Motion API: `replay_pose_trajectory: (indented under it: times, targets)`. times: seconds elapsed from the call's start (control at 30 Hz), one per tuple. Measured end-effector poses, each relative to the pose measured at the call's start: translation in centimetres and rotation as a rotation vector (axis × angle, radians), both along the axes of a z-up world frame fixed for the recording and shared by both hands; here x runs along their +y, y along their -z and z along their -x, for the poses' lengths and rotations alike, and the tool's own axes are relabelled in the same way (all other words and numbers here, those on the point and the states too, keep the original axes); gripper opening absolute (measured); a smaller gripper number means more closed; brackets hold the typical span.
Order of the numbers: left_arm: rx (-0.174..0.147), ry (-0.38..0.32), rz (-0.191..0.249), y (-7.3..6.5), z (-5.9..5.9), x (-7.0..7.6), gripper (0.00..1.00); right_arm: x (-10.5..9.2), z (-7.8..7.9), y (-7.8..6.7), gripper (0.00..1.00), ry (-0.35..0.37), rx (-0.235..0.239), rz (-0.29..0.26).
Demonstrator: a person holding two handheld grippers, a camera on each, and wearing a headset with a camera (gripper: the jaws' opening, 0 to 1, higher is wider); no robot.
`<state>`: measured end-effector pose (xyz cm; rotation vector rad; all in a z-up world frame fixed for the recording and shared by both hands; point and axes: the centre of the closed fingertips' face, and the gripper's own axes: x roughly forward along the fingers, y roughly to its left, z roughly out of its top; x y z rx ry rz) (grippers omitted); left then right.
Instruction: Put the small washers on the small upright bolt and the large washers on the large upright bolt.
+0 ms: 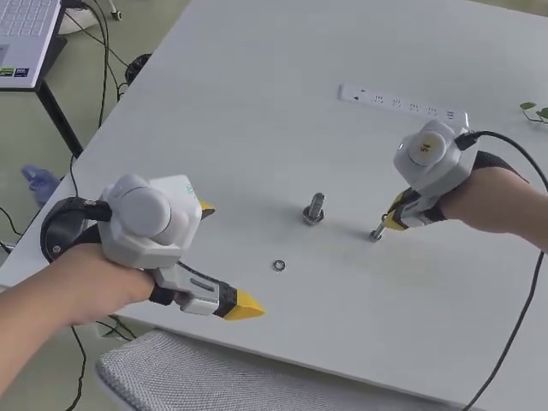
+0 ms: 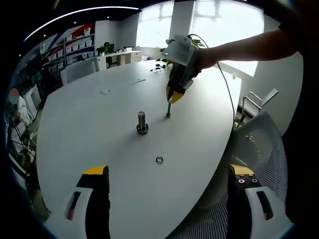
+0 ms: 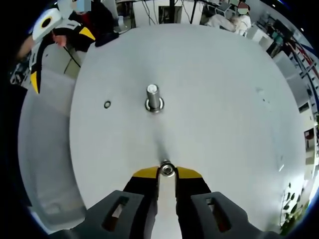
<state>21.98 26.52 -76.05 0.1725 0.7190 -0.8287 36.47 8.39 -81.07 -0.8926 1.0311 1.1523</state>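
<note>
The large upright bolt (image 1: 314,208) (image 2: 142,122) (image 3: 153,97) stands mid-table on a wider base. To its right is the small upright bolt (image 1: 377,232) (image 2: 168,110). My right gripper (image 1: 392,222) (image 2: 173,95) (image 3: 167,172) sits at the top of the small bolt. Its jaws are nearly together on a small round washer (image 3: 167,169) right at the bolt's top. A loose washer (image 1: 279,265) (image 2: 159,159) (image 3: 107,104) lies flat in front of the large bolt. My left gripper (image 1: 244,306) (image 2: 168,170) hovers near the table's front edge, short of that washer, open wide and holding nothing.
A white power strip (image 1: 402,104) lies at the back of the white table (image 1: 240,111). A laptop (image 1: 21,38) sits on a stand at the far left. A mesh chair (image 1: 171,377) is under the front edge. The right gripper's cable (image 1: 522,317) trails off the right side.
</note>
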Motion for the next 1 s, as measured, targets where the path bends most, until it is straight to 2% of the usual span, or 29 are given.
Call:
replay_pose_trajectory:
  times: [0.43,0.9,1.0]
  targets:
    - [0.007,-0.005,-0.002,0.4,-0.2,0.4,0.97,0.1,0.0,0.7,0.12,-0.016,0.003,0.028]
    - [0.006,-0.016,0.009,0.5,-0.2,0.7,0.95,-0.2,-0.1,2.1,0.12,-0.043,0.001,0.061]
    - [-0.025,-0.001,0.015,0.2,-0.4,0.6,0.93,-0.2,-0.1,2.5,0.12,-0.045,0.004,0.065]
